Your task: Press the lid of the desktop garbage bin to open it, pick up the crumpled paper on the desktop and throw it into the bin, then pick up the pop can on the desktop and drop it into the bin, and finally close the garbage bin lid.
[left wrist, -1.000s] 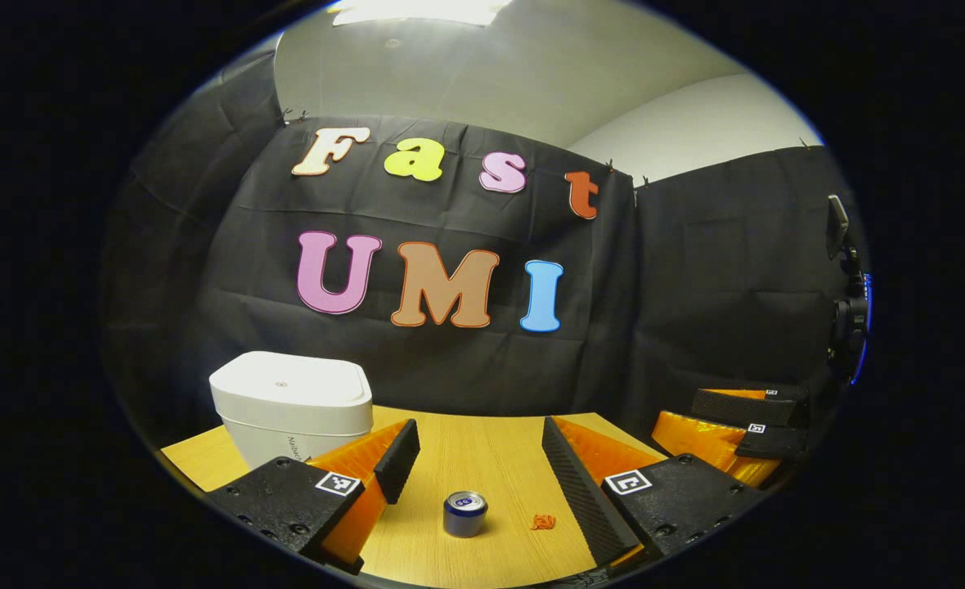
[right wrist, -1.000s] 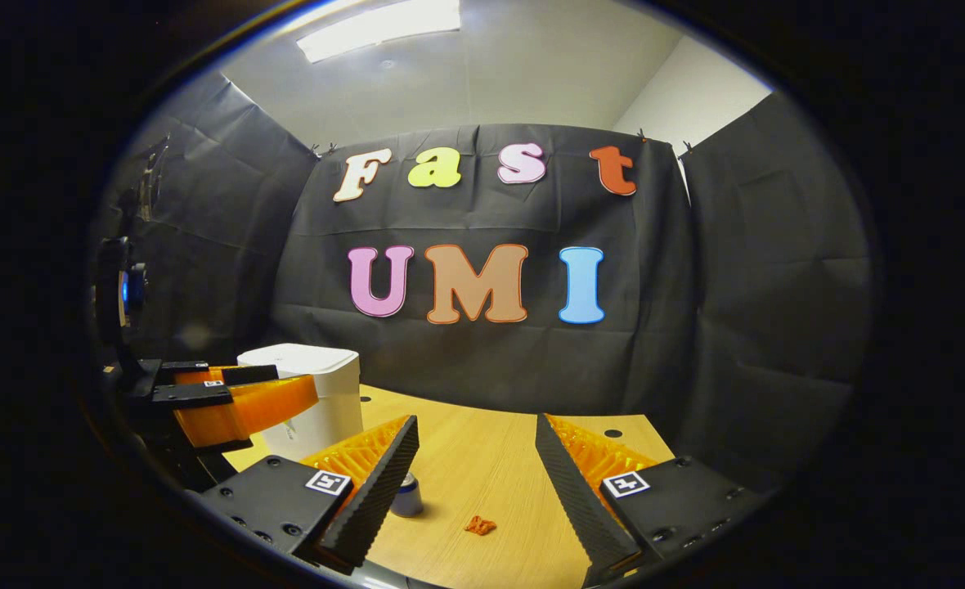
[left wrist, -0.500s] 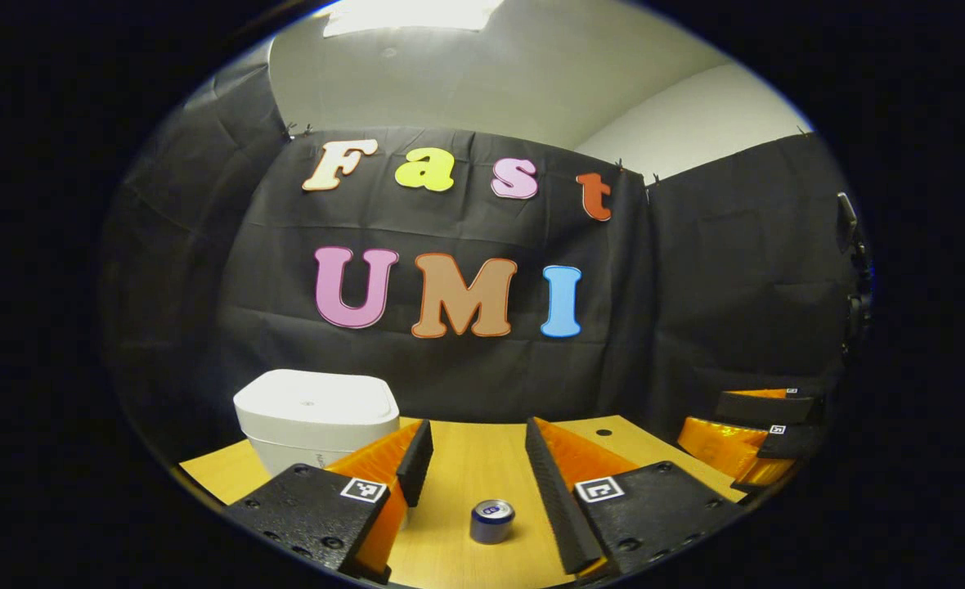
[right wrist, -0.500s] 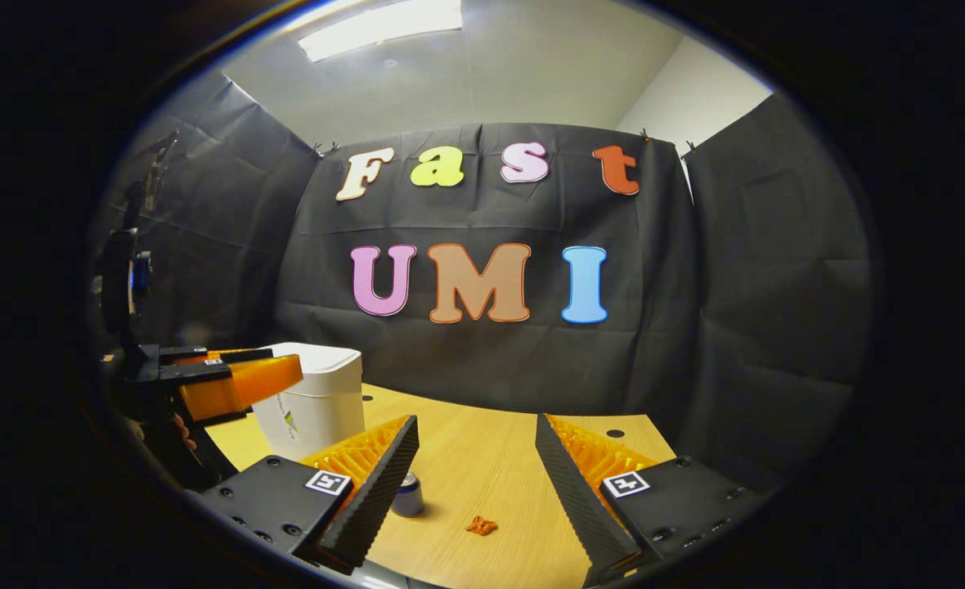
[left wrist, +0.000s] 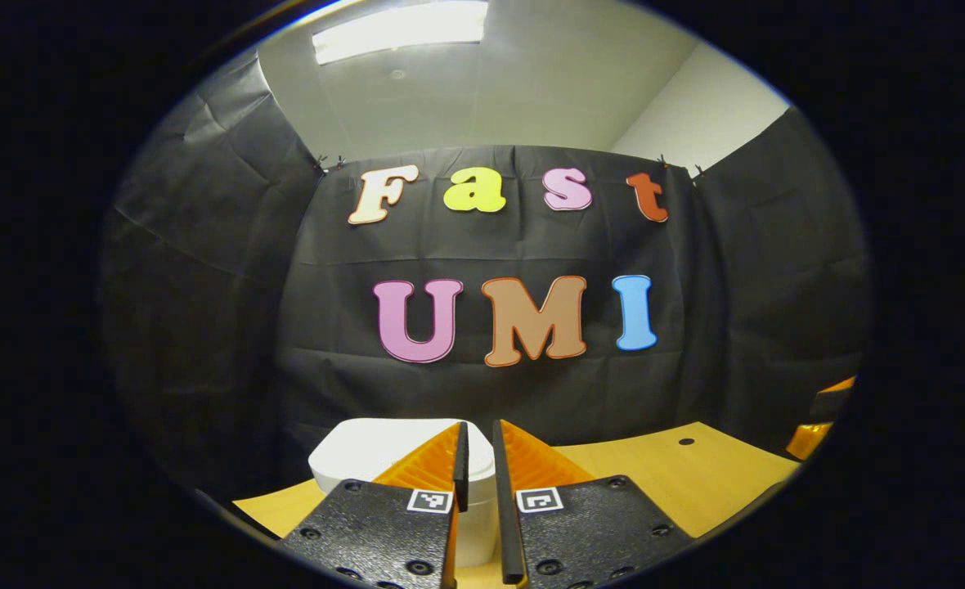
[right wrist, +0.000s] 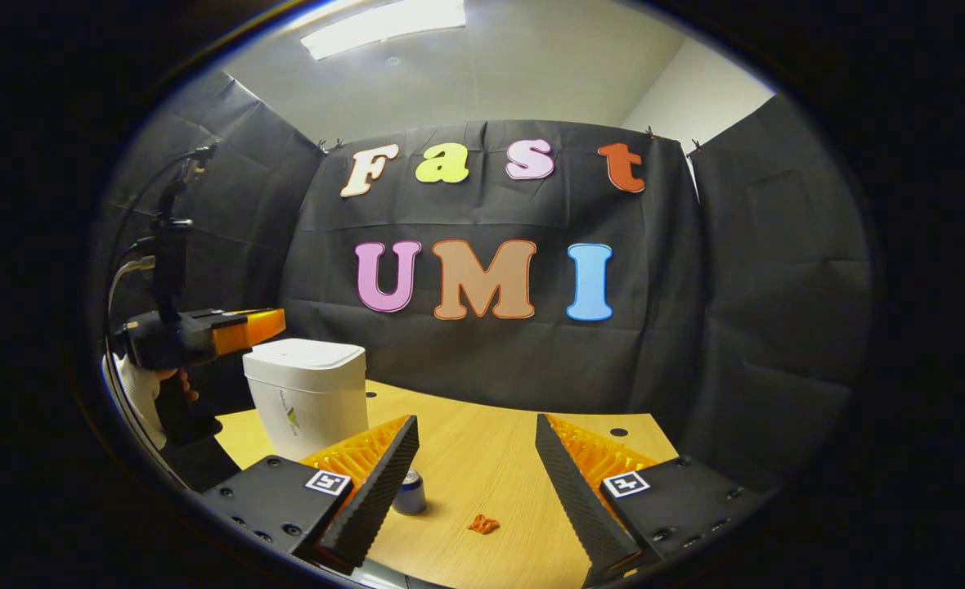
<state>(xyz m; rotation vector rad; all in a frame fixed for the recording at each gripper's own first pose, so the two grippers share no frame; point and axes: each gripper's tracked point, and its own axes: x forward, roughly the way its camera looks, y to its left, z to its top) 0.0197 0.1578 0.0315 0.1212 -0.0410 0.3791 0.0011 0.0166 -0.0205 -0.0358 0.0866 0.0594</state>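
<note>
- In the left gripper view, the left hand-held gripper [left wrist: 478, 458] has its fingers drawn nearly together, with a thin slit between them and nothing held.
- The white garbage bin [left wrist: 368, 450] stands right behind those fingers, which cover most of it; part of its closed lid and a strip of its front wall show. Whether the fingertips touch the lid cannot be told.
- At the right edge of that view, a cut-off corner of the right hand-held gripper [left wrist: 818, 413] shows above the bench [left wrist: 695, 474].
- In the right gripper view, the right hand-held gripper [right wrist: 477, 446] is spread wide and empty above the bench [right wrist: 482, 458].
- There the pop can [right wrist: 409, 492] stands upright, half hidden behind the gripper's left finger [right wrist: 372, 491].
- The small orange crumpled paper [right wrist: 482, 523] lies between the fingers, near the can but apart from it.
- The garbage bin [right wrist: 307, 397], lid shut, stands at the bench's left rear.
- The left hand-held gripper [right wrist: 245, 323] hangs just beside the bin's top edge, held by a hand [right wrist: 151, 388] that is dim and partly cut off.
</note>
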